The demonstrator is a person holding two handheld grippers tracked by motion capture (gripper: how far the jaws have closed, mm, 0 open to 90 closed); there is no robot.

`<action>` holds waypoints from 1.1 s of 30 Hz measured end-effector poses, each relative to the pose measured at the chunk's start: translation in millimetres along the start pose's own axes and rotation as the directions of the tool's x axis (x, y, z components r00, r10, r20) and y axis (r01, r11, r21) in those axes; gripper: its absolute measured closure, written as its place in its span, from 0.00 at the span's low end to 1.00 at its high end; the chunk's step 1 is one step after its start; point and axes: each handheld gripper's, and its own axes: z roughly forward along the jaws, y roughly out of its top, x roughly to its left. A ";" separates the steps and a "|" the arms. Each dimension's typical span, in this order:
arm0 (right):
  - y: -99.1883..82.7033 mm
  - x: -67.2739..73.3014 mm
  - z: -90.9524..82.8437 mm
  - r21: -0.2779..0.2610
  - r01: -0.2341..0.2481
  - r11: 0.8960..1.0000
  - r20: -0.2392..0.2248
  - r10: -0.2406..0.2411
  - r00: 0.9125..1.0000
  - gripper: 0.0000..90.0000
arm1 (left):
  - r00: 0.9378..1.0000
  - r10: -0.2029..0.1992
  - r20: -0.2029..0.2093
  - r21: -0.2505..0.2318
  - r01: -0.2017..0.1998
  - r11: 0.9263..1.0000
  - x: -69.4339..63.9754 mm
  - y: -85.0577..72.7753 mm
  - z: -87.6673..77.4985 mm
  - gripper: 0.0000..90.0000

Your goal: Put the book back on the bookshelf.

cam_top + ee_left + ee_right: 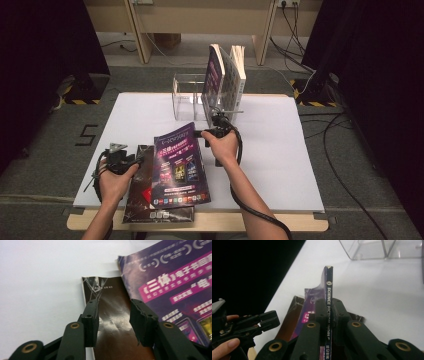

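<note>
Nearest the person, a dark brown book [142,187] lies flat at the near edge of the bench [280,165]. The left hand-held gripper [113,323] hovers over its left side with jaws parted and nothing pinched between them, the cover showing through the gap. It should stay low there, ready to press the brown book down if it drags.

Resting partly on that book, just to its right, is the purple magazine [181,165]. The right hand-held gripper [329,322] is clamped tight on its spine edge, which stands upright between the pads in the right gripper view, while the rest of the magazine slopes down toward the brown book. The grip sits on one edge only, so the pages will likely sag and fan. I would lift slowly, keep the spine vertical, and let the loose side swing clear of the brown book before carrying it away.

Farther back stands the clear acrylic rack [187,97], with two upright books [227,77] filling its right part. The empty left slots look like the goal. Approach from above, spine leading, aligned with the dividers, and release only once the lower edge rests on the rack floor.
</note>
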 end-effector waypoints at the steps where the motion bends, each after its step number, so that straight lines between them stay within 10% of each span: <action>1: 0.9 1.8 -2.9 -0.011 0.014 1.000 -0.002 -0.014 1.000 0.95 | 1.000 -0.002 -0.003 -0.001 0.002 1.000 0.8 0.0 -0.3 0.64; 23: 13.2 35.3 -53.0 -0.228 0.169 0.959 0.017 -0.170 0.985 0.95 | 1.000 -0.007 -0.005 -0.016 0.006 1.000 0.8 -0.5 -0.9 0.63; 33: 19.2 49.6 -77.9 -0.320 0.226 0.920 0.041 -0.225 0.973 0.95 | 1.000 -0.007 -0.004 -0.025 0.007 1.000 0.4 -0.4 -0.9 0.63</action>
